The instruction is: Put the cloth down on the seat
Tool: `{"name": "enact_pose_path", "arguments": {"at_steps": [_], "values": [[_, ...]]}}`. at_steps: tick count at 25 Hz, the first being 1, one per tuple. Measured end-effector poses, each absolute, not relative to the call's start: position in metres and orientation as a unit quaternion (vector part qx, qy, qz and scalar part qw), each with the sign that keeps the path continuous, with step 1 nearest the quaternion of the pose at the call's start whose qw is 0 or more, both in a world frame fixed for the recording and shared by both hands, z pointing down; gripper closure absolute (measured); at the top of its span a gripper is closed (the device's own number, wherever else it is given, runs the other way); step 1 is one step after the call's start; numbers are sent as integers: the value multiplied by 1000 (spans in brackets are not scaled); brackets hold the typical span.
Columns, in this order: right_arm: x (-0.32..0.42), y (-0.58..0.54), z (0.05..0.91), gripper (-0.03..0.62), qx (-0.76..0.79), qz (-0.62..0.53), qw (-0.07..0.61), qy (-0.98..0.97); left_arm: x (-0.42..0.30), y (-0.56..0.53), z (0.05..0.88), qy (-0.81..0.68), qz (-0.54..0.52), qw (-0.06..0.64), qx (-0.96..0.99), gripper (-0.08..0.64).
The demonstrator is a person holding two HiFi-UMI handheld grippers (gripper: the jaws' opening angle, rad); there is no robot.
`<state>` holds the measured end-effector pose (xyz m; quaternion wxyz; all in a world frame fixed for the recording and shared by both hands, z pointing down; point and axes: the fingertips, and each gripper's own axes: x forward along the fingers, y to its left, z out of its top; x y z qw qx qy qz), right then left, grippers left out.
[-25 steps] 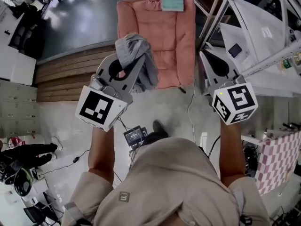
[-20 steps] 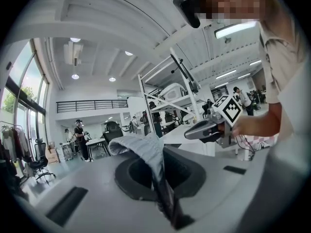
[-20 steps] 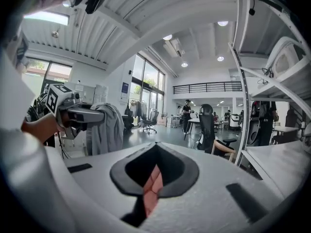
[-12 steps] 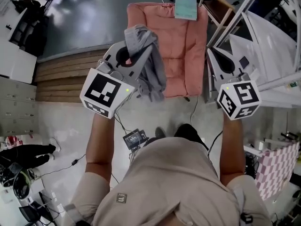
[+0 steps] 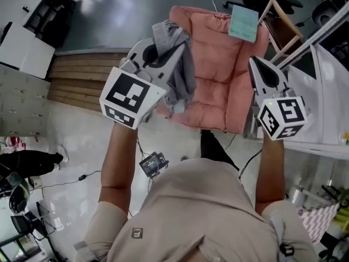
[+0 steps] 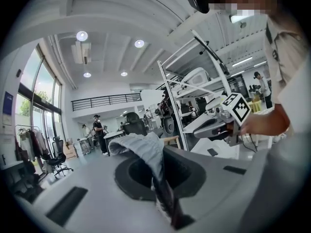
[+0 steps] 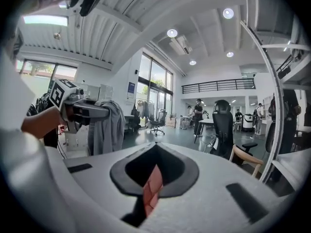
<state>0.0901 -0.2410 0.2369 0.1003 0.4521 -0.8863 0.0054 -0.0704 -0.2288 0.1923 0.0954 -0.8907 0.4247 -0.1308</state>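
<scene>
A grey cloth [image 5: 179, 64] hangs from my left gripper [image 5: 163, 43], whose jaws are shut on its upper fold. It dangles over the left edge of the pink cushioned seat [image 5: 221, 72]. A teal pad [image 5: 243, 25] lies at the top of the seat. In the left gripper view the cloth [image 6: 142, 148] drapes over the jaws of that left gripper [image 6: 156, 176]. My right gripper [image 5: 262, 70] is held at the seat's right edge, shut and holding nothing. In the right gripper view the right gripper [image 7: 152, 184] shows only a pink sliver in the slit between its jaws, and the cloth [image 7: 107, 125] hangs at the left.
A wooden platform [image 5: 82, 81] lies left of the seat. On the floor are cables and a small black device [image 5: 152, 164]. A white table with a metal frame [image 5: 327, 97] stands right, a wooden chair [image 5: 278, 21] behind the seat. My shoe [image 5: 214, 149] is near the seat's front.
Both grippers have moved forward toward the seat. The cloth, earlier beside the seat's left side, now hangs over its left edge. The left grip has not changed.
</scene>
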Motion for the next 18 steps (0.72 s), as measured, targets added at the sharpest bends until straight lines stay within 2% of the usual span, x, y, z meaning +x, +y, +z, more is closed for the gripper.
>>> {"name": "enact_pose_path", "arguments": {"at_steps": [10, 18], "values": [[61, -392, 295, 600, 429, 21, 136, -893, -108, -374, 271, 460, -154, 33, -874, 538], [44, -463, 345, 600, 422, 37, 162, -891, -132, -467, 338, 468, -186, -5, -864, 538]]}}
